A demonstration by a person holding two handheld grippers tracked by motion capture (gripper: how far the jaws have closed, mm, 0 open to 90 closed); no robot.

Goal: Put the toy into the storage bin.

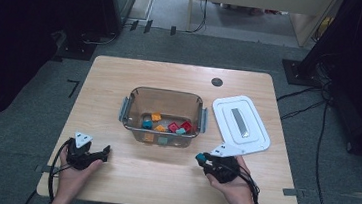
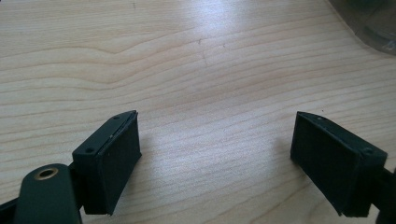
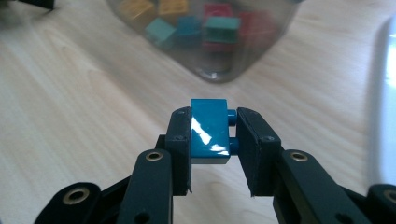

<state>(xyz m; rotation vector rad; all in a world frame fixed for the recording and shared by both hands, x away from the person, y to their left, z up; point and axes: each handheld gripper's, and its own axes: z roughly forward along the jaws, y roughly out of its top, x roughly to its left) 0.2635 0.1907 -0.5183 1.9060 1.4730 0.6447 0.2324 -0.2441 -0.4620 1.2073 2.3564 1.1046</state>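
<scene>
A clear plastic bin (image 1: 130, 108) stands in the middle of the wooden table and holds several coloured bricks (image 1: 169, 127). My right gripper (image 1: 200, 158) is shut on a blue brick (image 3: 208, 131), clamped between its black pads above the table, in front of the bin's near right corner (image 3: 219, 74). In the high view that blue brick (image 1: 207, 161) shows at the gripper's tip. My left gripper (image 1: 104, 153) rests near the table's front left, open, with bare wood between its pads (image 2: 116, 158).
A white lid (image 1: 240, 124) lies right of the bin, close behind my right hand. A small dark round hole cover (image 1: 216, 82) sits at the back of the table. Cables trail from both grippers over the front edge.
</scene>
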